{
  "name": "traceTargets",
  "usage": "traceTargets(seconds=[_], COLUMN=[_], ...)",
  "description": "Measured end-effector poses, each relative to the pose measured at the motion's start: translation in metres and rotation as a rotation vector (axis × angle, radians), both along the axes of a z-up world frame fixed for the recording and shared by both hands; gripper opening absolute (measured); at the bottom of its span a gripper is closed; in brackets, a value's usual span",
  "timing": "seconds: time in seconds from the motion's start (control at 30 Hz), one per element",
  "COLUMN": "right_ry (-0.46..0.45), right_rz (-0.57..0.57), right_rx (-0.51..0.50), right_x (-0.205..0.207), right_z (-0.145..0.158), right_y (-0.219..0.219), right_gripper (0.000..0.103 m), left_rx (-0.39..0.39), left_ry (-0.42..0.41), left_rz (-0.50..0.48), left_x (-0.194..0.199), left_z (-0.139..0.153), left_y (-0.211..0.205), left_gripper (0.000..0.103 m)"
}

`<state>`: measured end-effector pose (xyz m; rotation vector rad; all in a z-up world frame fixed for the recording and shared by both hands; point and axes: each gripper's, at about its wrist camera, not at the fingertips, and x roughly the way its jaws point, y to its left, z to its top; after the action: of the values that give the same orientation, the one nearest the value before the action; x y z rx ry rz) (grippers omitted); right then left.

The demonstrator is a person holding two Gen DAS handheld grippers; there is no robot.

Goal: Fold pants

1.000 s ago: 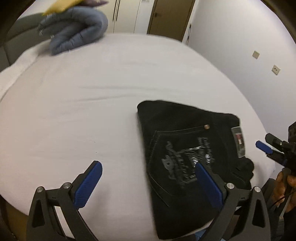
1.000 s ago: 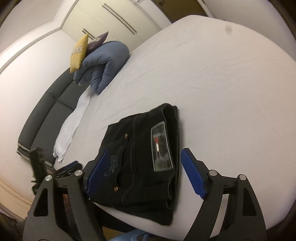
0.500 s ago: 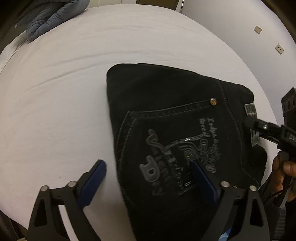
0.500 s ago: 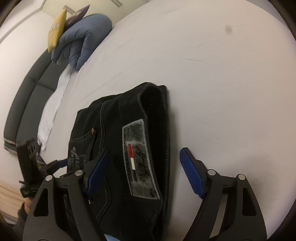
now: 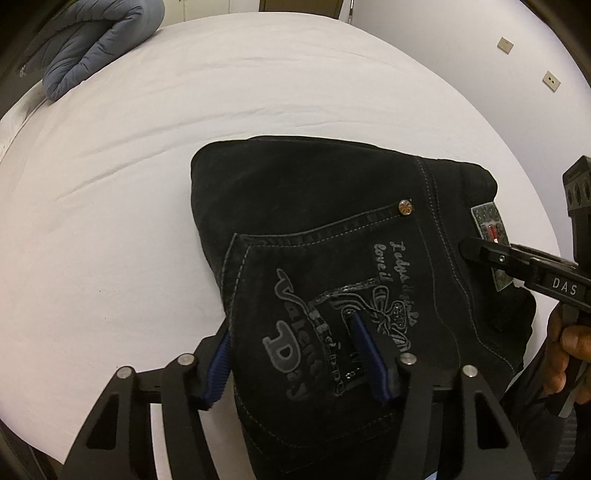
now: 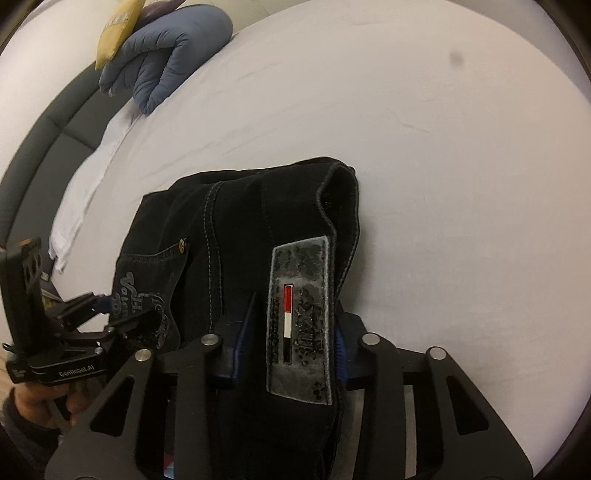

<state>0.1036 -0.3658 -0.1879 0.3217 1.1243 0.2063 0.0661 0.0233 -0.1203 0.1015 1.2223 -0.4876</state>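
The main risk, as I judge it, is that each gripper holds only the top layers of the folded pants [image 5: 332, 229]. If the two grippers lift or pull at different speed, the lower layers can slide out and the neat fold opens again. The fabric looks thick and heavy, so it may also slip from the blue pads when the grip is shallow. A pull toward the near edge of the bed [image 5: 110, 184] could drag the bundle over the edge, because the pants lie close to it.

Nearest in the left wrist view, the left gripper [image 5: 291, 354] has its jaws partly closed around the near edge of the pants, at the printed back pocket [image 5: 314, 306]. One pad presses on the printed area and the other sits at the side fold, so a bunch of cloth stands between them.

In the right wrist view, the right gripper [image 6: 291, 332] is also narrowed on the pants, at the waistband end; the grey brand patch [image 6: 299, 321] lies between its two pads.

Farther out, the rest of the black bundle rests flat on the white sheet. Far behind, well apart from the pants, a blue quilt [image 6: 166, 48] with a yellow cushion [image 6: 114, 29] lies at the head of the bed.
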Motion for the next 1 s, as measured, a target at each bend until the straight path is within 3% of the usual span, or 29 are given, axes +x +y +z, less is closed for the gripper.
traceTargets(seconds=[0.23, 0.37, 0.47, 0.73, 1.0], right_ry=[-0.050, -0.107, -0.151, -0.242, -0.273], right_rz=[0.008, 0.032, 0.054, 0.066, 0.042], right_rx=[-0.074, -0.128, -0.141, -0.108, -0.066], right_x=[-0.009, -0.017, -0.022, -0.016, 0.048], right_z=[0.013, 0.031, 0.049, 0.092, 0.113], right_y=[0.005, 0.013, 0.019, 0.017, -0.018], right_gripper=[0.020, 0.016, 0.015, 0.014, 0.014], left_rx=[0.011, -0.001, -0.020, -0.063, -0.062], left_ry=[-0.009, -0.015, -0.017, -0.088, -0.163], left_rz=[0.003, 0.009, 0.022, 0.041, 0.044], left_x=[-0.007, -0.012, -0.007, 0.006, 0.064], left_z=[0.004, 0.017, 0.028, 0.068, 0.093], left_y=[0.004, 0.001, 0.002, -0.002, -0.025], left_gripper=[0.045, 0.030, 0.025, 0.023, 0.023])
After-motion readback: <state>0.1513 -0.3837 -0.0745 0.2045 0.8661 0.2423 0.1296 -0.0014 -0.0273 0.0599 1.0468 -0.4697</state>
